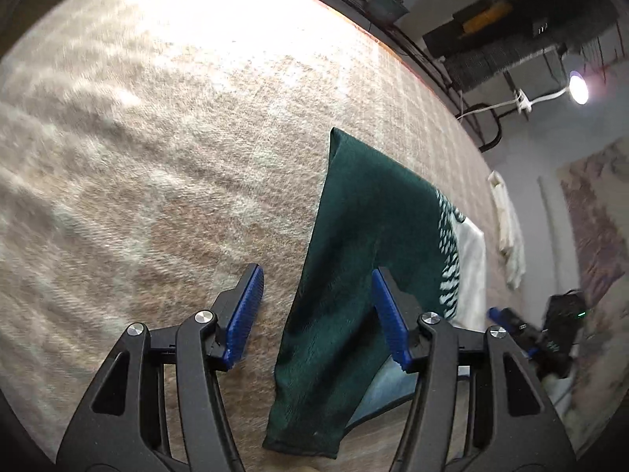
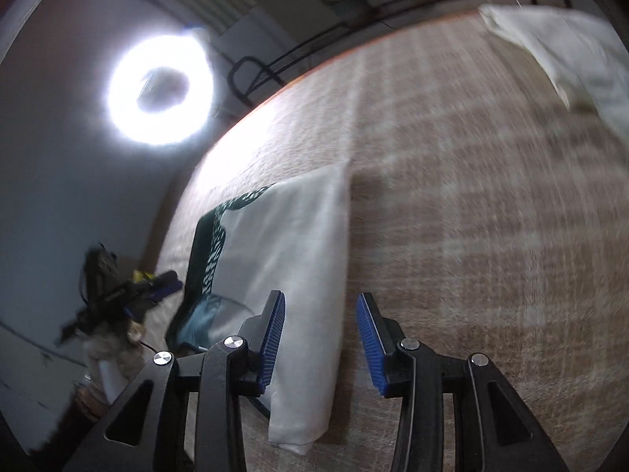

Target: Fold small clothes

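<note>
A small garment, dark green (image 1: 354, 275) on one half and white (image 2: 291, 251) on the other, lies folded flat on a beige woven surface (image 1: 157, 157). My left gripper (image 1: 316, 295) is open and empty above the green half's near edge. My right gripper (image 2: 320, 326) is open and empty above the white half's folded right edge. The right gripper also shows small at the right edge of the left wrist view (image 1: 511, 320), and the left one at the left of the right wrist view (image 2: 149, 283).
Another white cloth lies at the surface's far side (image 2: 570, 55), also seen in the left wrist view (image 1: 509, 228). A bright ring light (image 2: 161, 90) stands beyond the surface's edge. Cables and dark shelving (image 1: 511, 39) lie along the back wall.
</note>
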The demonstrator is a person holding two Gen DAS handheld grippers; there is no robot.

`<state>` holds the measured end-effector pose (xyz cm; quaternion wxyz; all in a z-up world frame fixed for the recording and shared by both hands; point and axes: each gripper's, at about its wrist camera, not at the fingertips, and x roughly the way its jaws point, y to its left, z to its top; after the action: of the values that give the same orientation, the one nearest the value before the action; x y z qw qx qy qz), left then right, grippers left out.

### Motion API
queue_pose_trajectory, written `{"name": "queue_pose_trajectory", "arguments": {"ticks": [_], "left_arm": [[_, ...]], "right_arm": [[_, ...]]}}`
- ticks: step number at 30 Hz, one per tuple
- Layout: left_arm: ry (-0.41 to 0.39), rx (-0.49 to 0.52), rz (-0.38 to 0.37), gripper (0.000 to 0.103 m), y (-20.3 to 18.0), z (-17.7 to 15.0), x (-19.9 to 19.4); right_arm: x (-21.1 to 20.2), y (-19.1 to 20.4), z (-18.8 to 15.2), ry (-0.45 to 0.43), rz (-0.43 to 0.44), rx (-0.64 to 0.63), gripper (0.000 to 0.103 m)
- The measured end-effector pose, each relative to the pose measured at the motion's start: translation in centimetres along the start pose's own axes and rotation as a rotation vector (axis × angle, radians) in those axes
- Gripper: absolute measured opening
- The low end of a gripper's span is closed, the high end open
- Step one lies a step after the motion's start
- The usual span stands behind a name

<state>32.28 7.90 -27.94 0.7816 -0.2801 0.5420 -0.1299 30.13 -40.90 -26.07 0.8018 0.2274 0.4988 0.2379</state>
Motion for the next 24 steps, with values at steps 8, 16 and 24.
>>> {"name": "queue_pose_trajectory", "arguments": {"ticks": [8, 16, 24], "left_arm": [[0.015, -0.031, -0.075, 0.058, -0.1, 1.7, 1.0], [-0.005, 0.029, -0.061, 0.058, -2.6, 2.1, 2.5], [0.000, 0.065, 0.013, 0.006, -4.1, 1.4, 3.5]], "right_arm": [[2.0, -2.6, 0.7, 0.043, 0.097, 0.095, 0.038], [3.9, -2.8, 1.1, 0.034, 0.194, 0.166, 0.027], [5.9, 0.2, 1.5, 0.062, 0.165, 0.113, 0.010]]}}
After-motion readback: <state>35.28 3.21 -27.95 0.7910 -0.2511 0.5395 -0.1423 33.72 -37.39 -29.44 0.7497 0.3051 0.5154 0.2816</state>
